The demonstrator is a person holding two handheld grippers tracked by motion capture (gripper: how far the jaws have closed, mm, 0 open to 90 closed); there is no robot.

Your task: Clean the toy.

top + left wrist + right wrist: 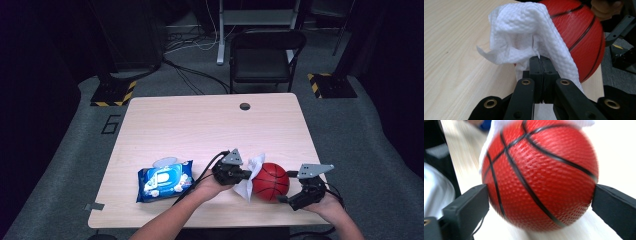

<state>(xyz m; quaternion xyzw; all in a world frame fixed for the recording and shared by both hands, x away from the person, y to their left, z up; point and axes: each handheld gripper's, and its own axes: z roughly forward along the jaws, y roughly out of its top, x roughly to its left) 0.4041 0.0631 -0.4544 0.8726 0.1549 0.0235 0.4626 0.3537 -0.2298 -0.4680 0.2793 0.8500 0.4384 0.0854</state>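
A small red basketball (270, 182) (584, 32) (541, 175) rests on the wooden table (200, 125) near its front right. A white wet wipe (246, 189) (524, 27) lies draped against the ball's left side. My left gripper (248, 174) (540, 58) is shut on a fold of that wipe, and its tips sit close to the ball. My right gripper (287, 186) (541, 195) reaches in from the right with one jaw on each side of the ball. Those jaws stand wide, right at the ball's edges. The ball looks round, not squashed.
A blue pack of wet wipes (165, 181) with its lid flap up lies left of my left hand. A cable hole (244, 106) sits near the table's far edge. A black chair (265, 55) stands beyond the table.
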